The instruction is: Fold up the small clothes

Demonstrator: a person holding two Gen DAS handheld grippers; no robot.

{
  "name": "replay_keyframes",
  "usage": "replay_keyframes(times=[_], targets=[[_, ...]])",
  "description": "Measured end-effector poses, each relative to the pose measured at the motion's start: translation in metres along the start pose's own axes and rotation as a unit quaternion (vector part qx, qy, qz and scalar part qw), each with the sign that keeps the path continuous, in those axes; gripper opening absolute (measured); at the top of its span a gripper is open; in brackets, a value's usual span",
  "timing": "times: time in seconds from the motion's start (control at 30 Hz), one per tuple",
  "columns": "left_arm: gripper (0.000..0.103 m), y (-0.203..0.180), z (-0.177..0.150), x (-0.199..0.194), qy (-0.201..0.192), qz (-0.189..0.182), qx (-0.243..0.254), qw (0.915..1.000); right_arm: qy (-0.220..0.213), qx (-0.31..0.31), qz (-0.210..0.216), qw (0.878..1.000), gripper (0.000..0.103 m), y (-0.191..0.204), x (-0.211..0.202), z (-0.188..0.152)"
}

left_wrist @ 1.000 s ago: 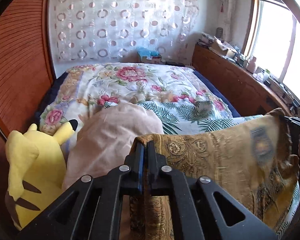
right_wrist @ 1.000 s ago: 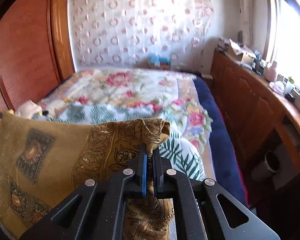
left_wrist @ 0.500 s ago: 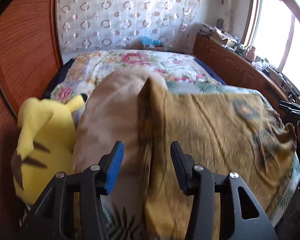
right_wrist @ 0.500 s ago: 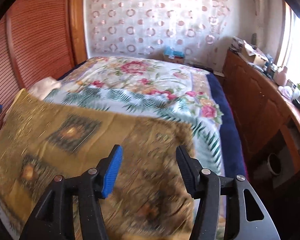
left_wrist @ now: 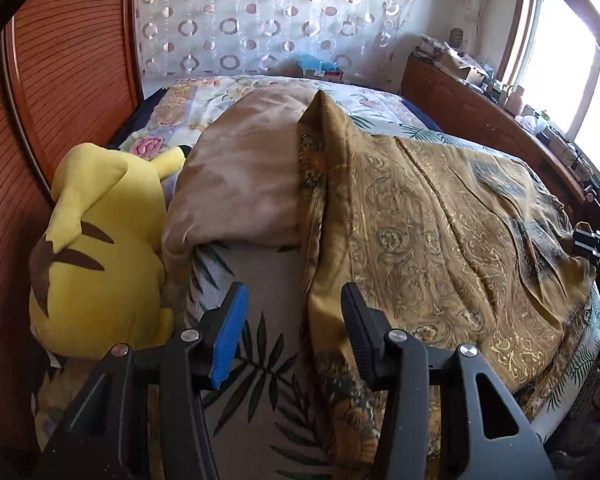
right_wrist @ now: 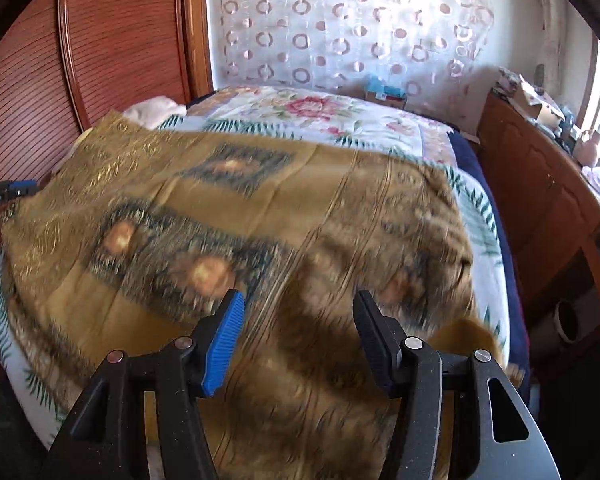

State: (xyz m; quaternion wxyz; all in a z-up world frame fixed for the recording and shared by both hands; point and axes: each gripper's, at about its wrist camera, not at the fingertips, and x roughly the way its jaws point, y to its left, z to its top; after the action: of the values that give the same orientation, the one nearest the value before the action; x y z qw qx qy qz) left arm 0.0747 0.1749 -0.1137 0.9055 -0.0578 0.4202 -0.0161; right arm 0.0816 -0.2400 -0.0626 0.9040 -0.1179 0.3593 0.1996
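I see the bed [left_wrist: 260, 272] under a floral-and-fern cover; on it lie a brown patterned cloth [left_wrist: 440, 232] spread flat, a beige pillow [left_wrist: 248, 176] and a yellow plush toy [left_wrist: 100, 248] side by side.

Left gripper [left_wrist: 294, 332] low in frame, jaws apart and having just been opening, nothing pinched between them. Ochre patterned cloth [left_wrist: 440, 240] spread across the fern-print bedspread [left_wrist: 256, 280], its near left edge lying between the fingers. Beige pillow [left_wrist: 244, 184] just left of the cloth, touching it. Yellow Pikachu plush [left_wrist: 96, 248] against the pillow's left side. Right gripper [left_wrist: 598, 242] at the far right edge.
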Motion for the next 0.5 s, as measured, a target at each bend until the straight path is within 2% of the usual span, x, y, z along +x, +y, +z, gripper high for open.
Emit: replay_keyframes(times=[0.23, 0.5], targets=[[0.05, 0.001, -0.011, 0.002, 0.009, 0.0, 0.0, 1.0, 0.005, 0.007, -0.014, 1.0, 0.059, 0.007, -0.011, -0.021], [0.05, -0.005, -0.026, 0.007, 0.022, -0.005, -0.008, 0.9997, 0.002, 0.027, -0.018, 0.999, 0.059, 0.017, -0.006, -0.036]])
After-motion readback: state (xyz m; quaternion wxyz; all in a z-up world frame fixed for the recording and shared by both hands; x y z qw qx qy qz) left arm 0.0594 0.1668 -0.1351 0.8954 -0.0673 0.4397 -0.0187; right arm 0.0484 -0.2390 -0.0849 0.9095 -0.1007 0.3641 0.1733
